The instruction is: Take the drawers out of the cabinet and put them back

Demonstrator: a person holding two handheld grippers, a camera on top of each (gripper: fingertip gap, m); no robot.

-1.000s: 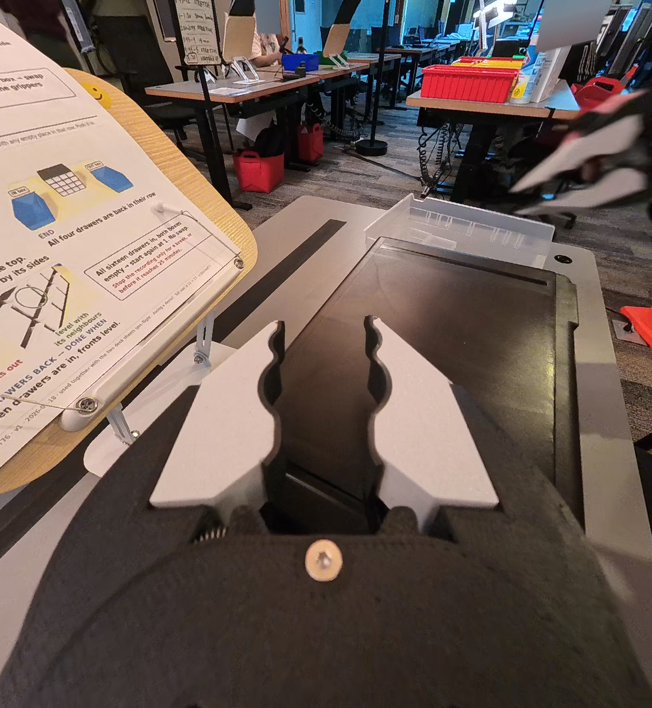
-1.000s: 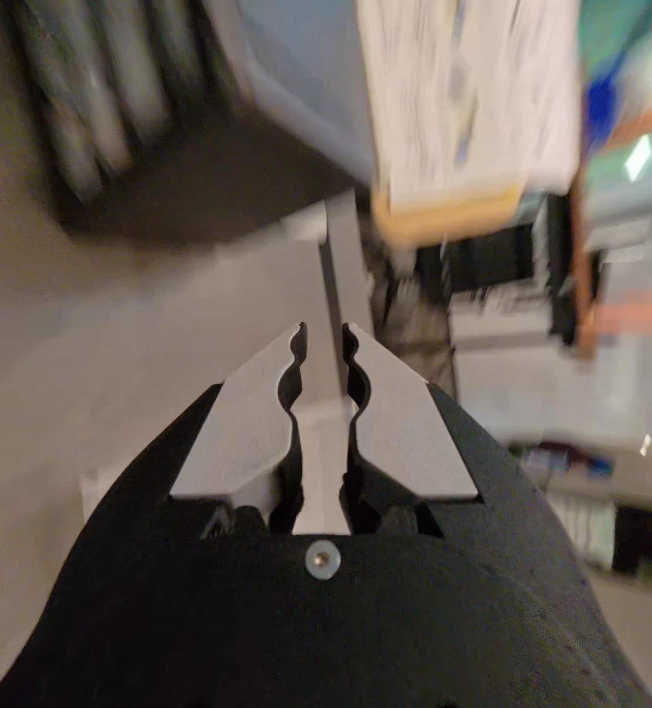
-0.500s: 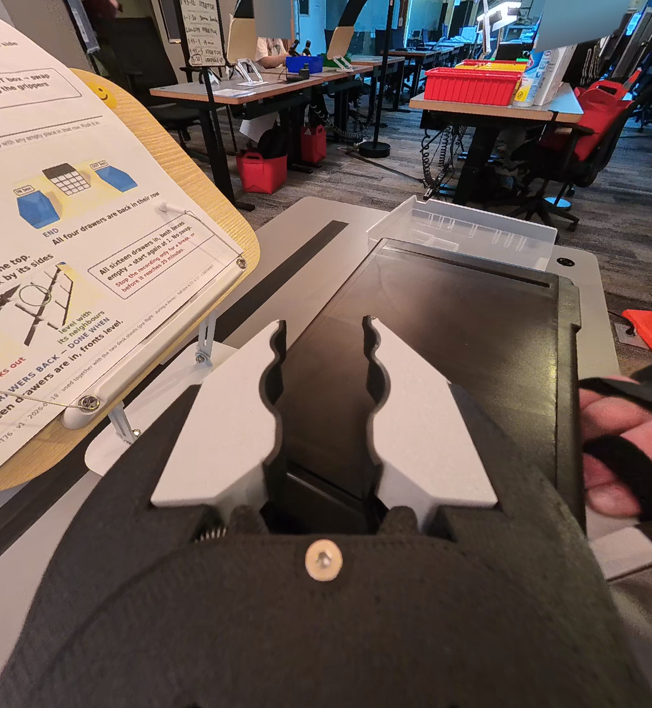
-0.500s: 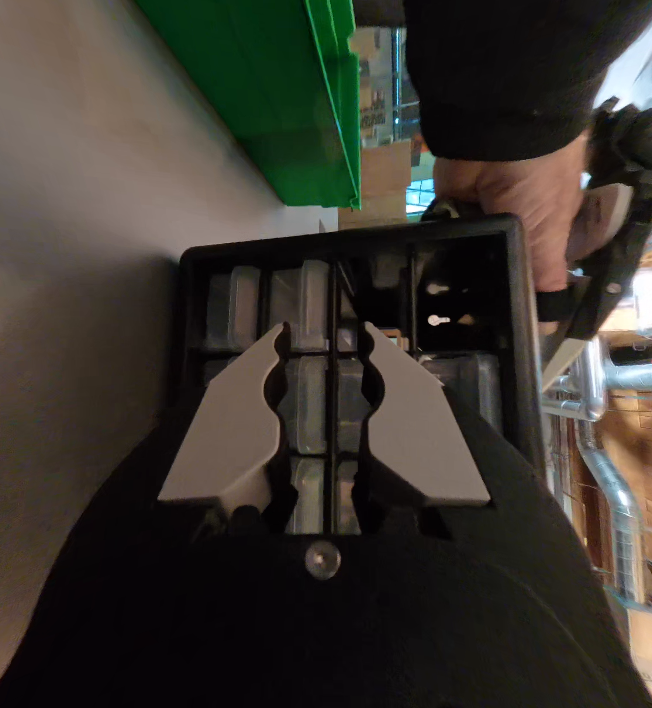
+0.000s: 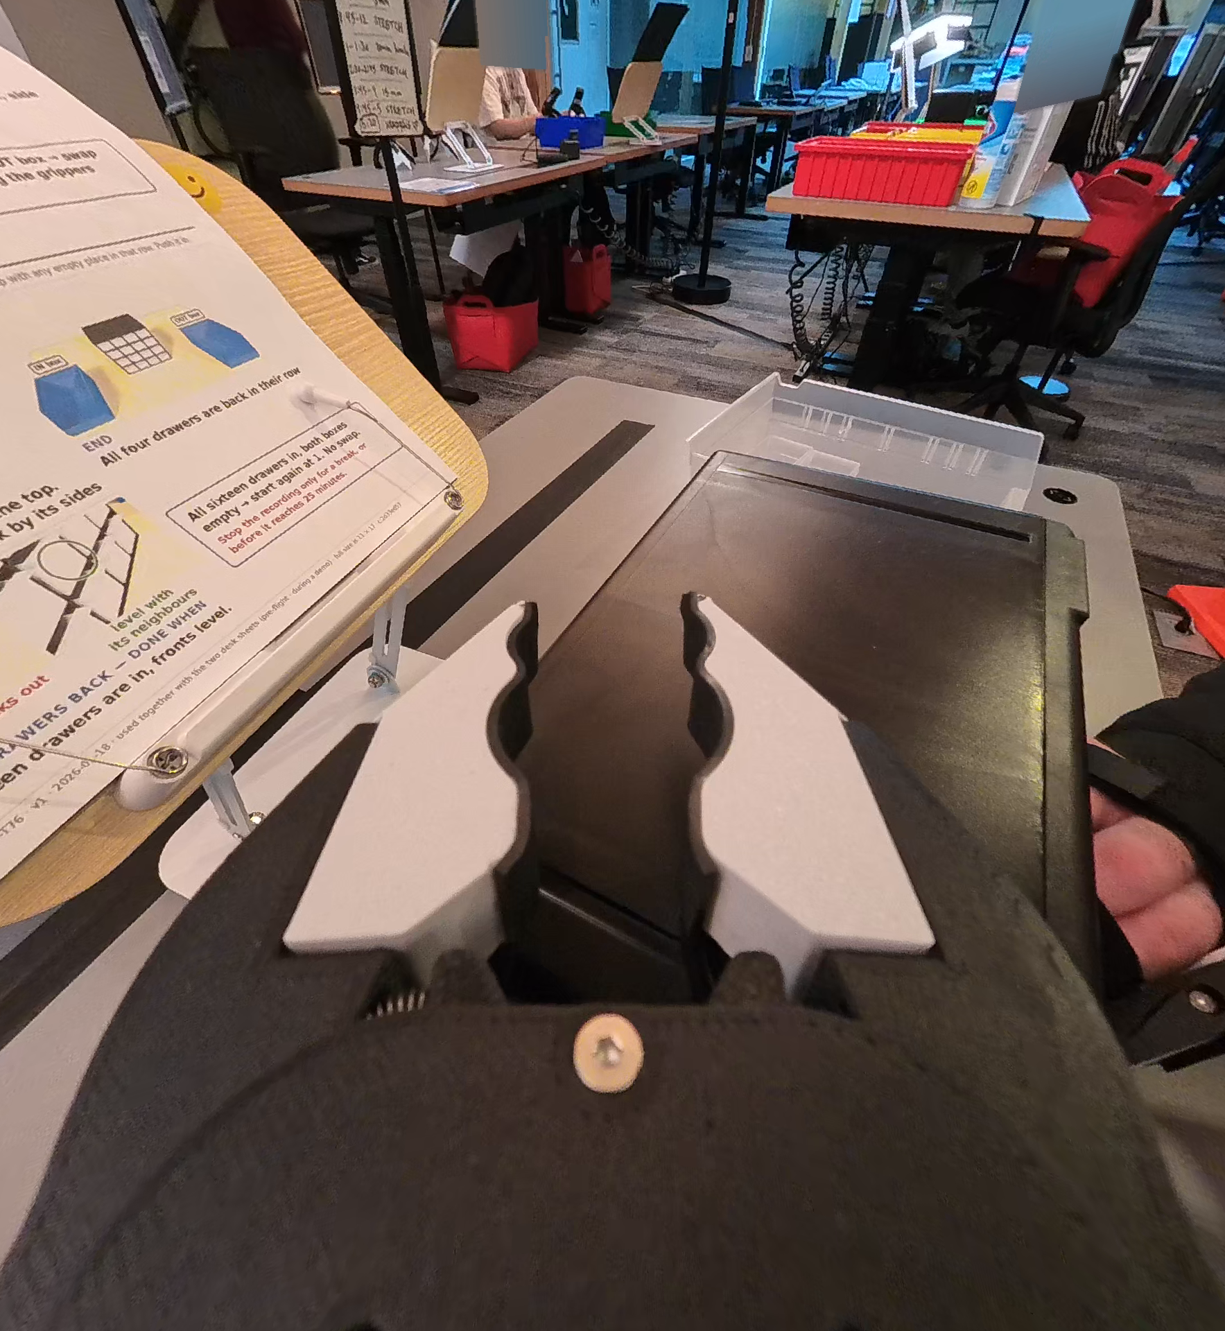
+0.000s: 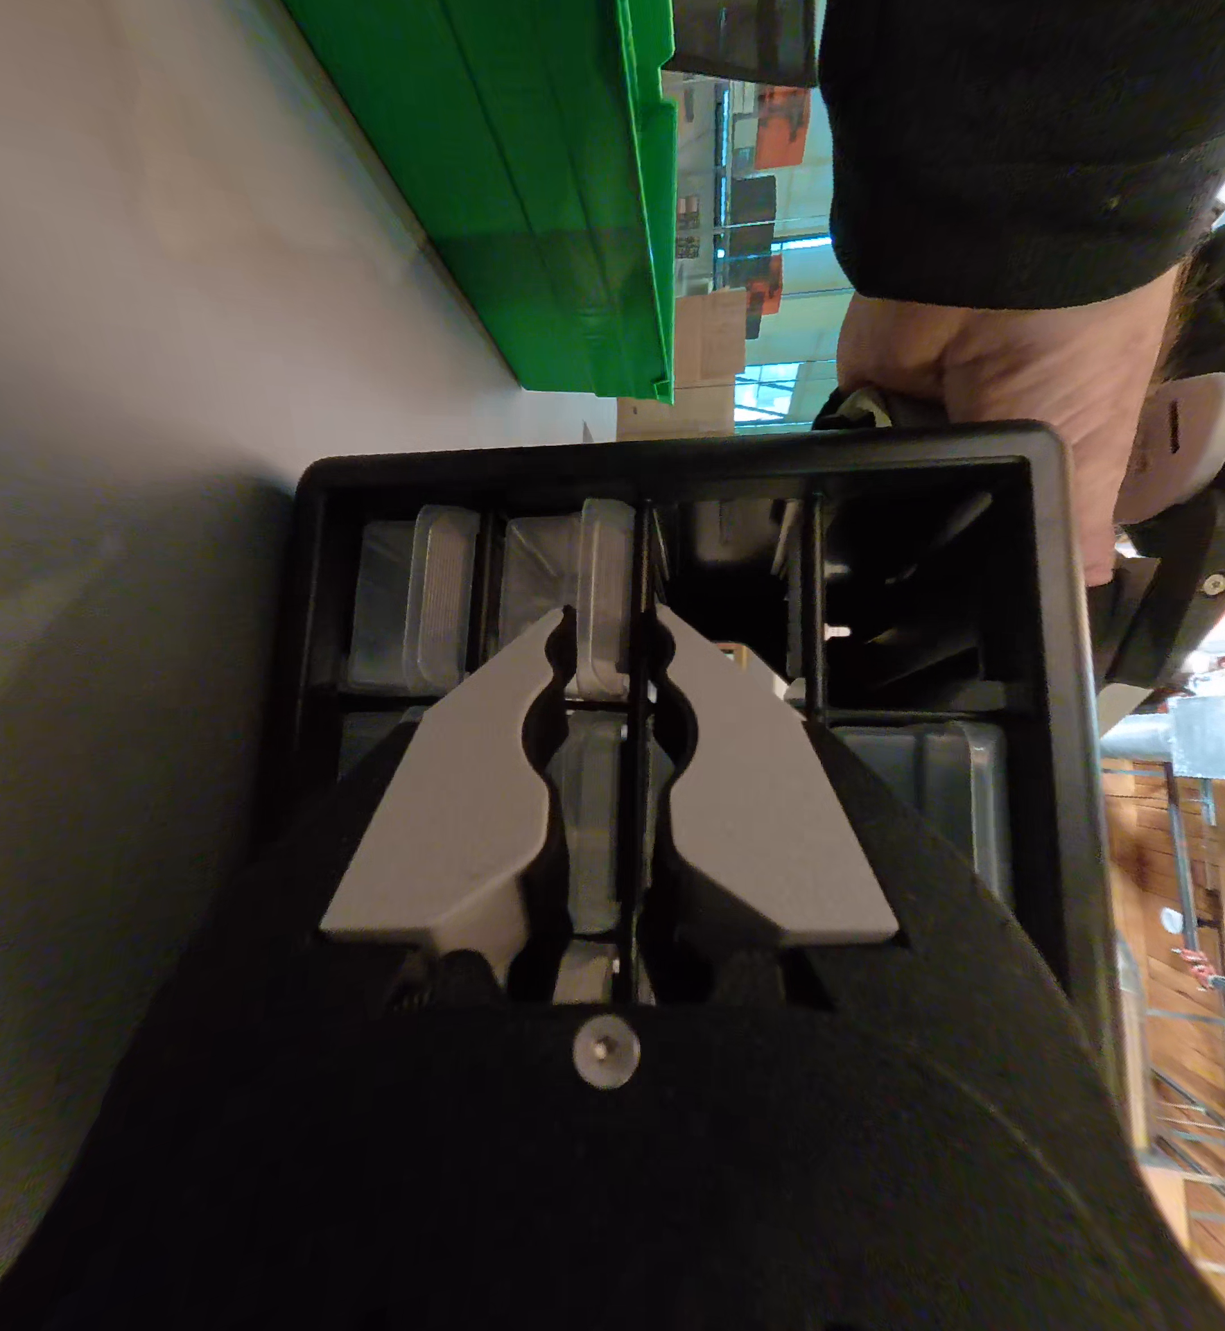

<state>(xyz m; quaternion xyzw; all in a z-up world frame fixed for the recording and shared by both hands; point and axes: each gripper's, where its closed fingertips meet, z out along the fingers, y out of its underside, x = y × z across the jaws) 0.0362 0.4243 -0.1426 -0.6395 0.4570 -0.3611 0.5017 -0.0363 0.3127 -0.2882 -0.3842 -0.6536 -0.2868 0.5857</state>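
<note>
The black cabinet (image 5: 847,648) stands on the table; I see its top in the left wrist view and its front frame (image 6: 667,454) in the right wrist view, which is rolled sideways. Clear drawers (image 6: 443,598) fill several slots; two slots (image 6: 897,598) are dark and empty. My left gripper (image 5: 606,612) is open and lies over the cabinet top. My right gripper (image 6: 613,616) is open, close to the front. Its jaws are narrow, either side of a clear drawer handle (image 6: 602,576); I cannot tell whether they touch it.
A clear plastic tray (image 5: 868,446) lies behind the cabinet. An instruction sheet on a wooden board (image 5: 163,468) stands at the left. A green bin (image 6: 559,180) sits beside the cabinet. The hand holding the right gripper (image 5: 1157,907) is at the cabinet's right edge.
The right gripper swung round to face the cabinet front, moved closer, and its jaws narrowed around a drawer handle. The left gripper stayed on the cabinet top.
</note>
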